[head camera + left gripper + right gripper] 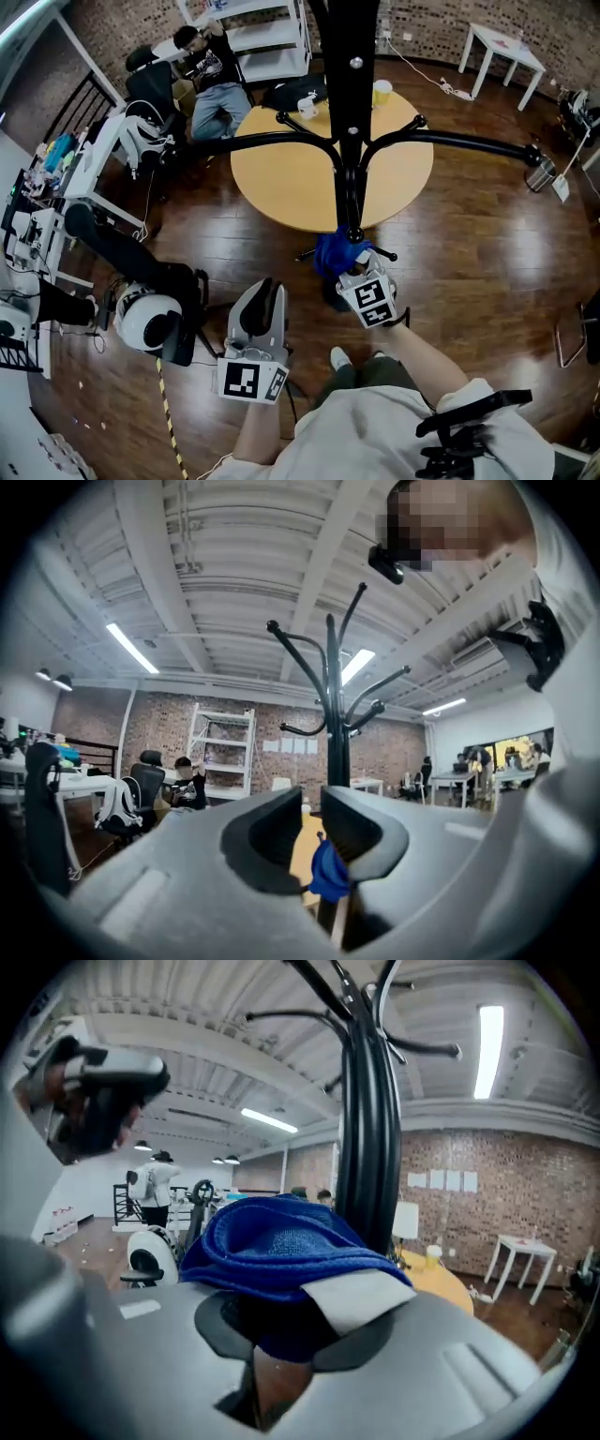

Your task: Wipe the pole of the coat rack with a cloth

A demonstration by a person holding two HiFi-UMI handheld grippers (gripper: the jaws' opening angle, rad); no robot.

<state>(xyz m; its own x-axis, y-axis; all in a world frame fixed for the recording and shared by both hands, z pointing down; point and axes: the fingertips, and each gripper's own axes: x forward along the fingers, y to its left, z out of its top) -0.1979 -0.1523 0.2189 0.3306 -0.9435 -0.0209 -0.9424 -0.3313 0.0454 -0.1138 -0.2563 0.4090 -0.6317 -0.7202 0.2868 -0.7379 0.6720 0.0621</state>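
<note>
The right gripper [295, 1330] pinches a blue cloth [272, 1246], which bunches over its jaws. A white tag [356, 1293] on the cloth lies over one jaw, with no print legible. The black coat rack pole [370, 1129] rises just ahead of the cloth. The left gripper [312, 841] holds nothing, its jaws slightly apart, with the pole farther ahead.

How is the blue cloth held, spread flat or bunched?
Bunched: the blue cloth lies in thick folds, clamped in the right gripper.
</note>
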